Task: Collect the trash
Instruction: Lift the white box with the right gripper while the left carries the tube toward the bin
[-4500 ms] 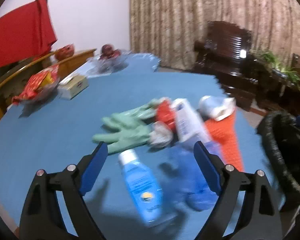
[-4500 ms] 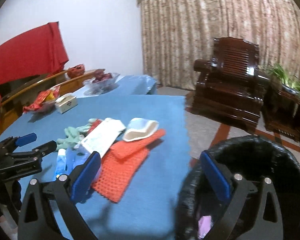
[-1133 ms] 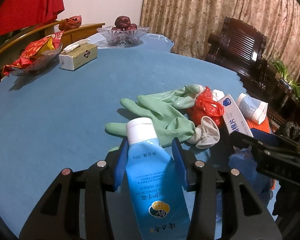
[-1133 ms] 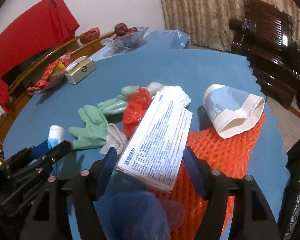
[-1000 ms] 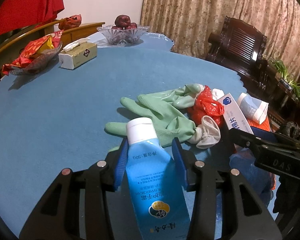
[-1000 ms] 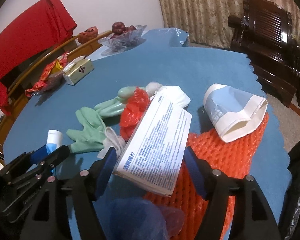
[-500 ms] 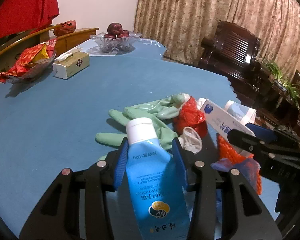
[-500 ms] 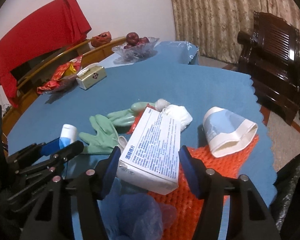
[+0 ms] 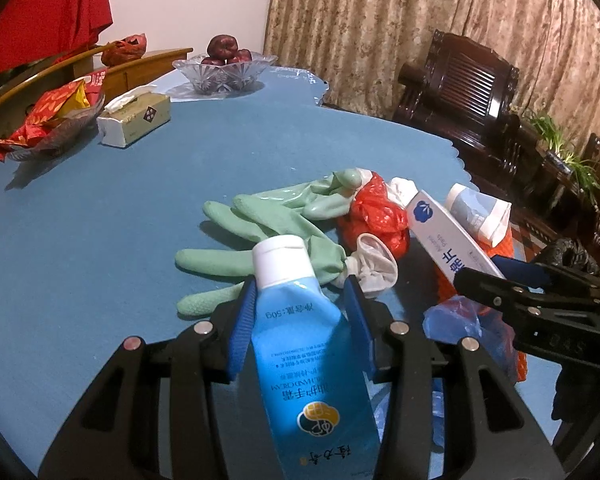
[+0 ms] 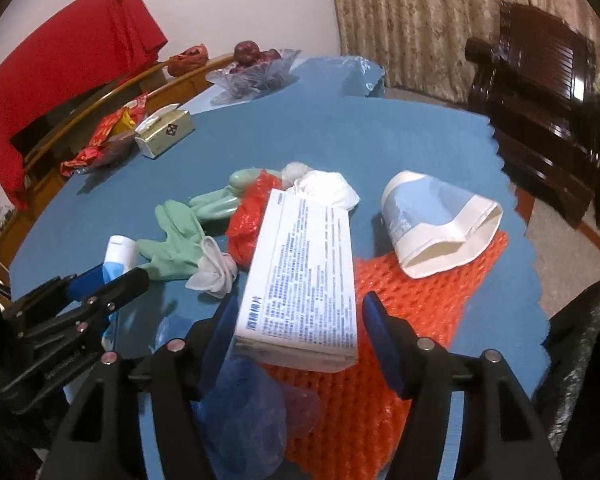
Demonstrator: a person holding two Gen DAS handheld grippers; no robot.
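My left gripper is shut on a blue hand-cream tube with a white cap and holds it above the blue table. My right gripper is shut on a white printed box, lifted over an orange net. On the table lie green rubber gloves, a red plastic bag, a crushed paper cup, a white wad and a blue plastic bag. The black trash bag hangs at the table's right edge.
At the far left stand a tissue box, a dish of red snack packets and a glass fruit bowl. A dark wooden armchair and curtains stand beyond the table's scalloped edge.
Both grippers have closed on their items, the left on the tube and the right on the box, and have lifted them slightly off the table over the last second.
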